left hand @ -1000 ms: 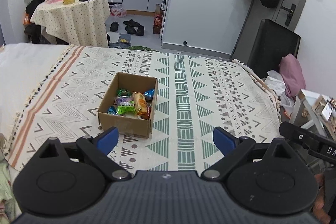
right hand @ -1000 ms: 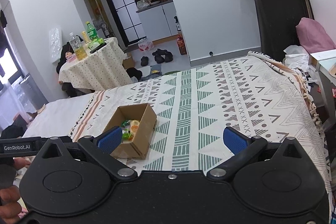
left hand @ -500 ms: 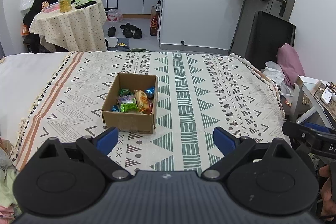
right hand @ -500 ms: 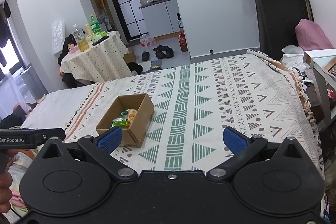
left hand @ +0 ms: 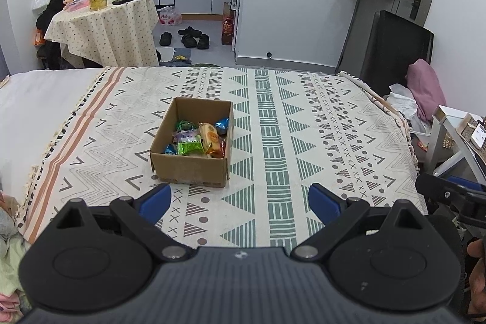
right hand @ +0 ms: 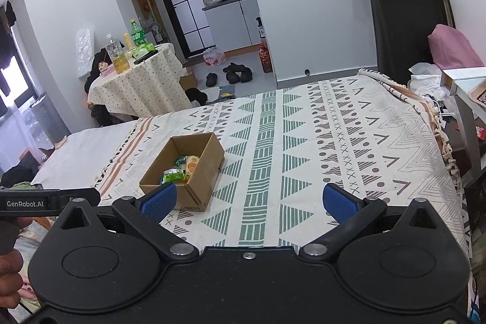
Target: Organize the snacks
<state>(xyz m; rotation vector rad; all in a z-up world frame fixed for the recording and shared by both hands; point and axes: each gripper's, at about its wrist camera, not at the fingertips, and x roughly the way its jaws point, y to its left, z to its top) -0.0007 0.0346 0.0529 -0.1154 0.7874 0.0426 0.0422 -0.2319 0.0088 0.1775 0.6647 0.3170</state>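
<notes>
An open cardboard box (left hand: 188,169) sits on the patterned bedspread (left hand: 303,123). Inside lie several wrapped snacks (left hand: 197,138), green, blue, purple and orange. My left gripper (left hand: 240,199) hangs above the near edge of the bed, open and holding nothing, with the box ahead and slightly left. In the right wrist view the same box (right hand: 200,187) lies ahead to the left, its snacks (right hand: 180,169) partly hidden by the wall. My right gripper (right hand: 249,202) is open with nothing between its fingers.
A round table (left hand: 103,29) with bottles stands beyond the bed at the back left. Shoes (left hand: 188,37) lie on the floor. A black chair (left hand: 391,47) and a pink cushion (left hand: 425,87) stand on the right, next to a white side table (left hand: 452,126).
Both grippers have drawn back and up from the box, so it looks smaller and farther. Both stay open. The box and snacks have not moved.
</notes>
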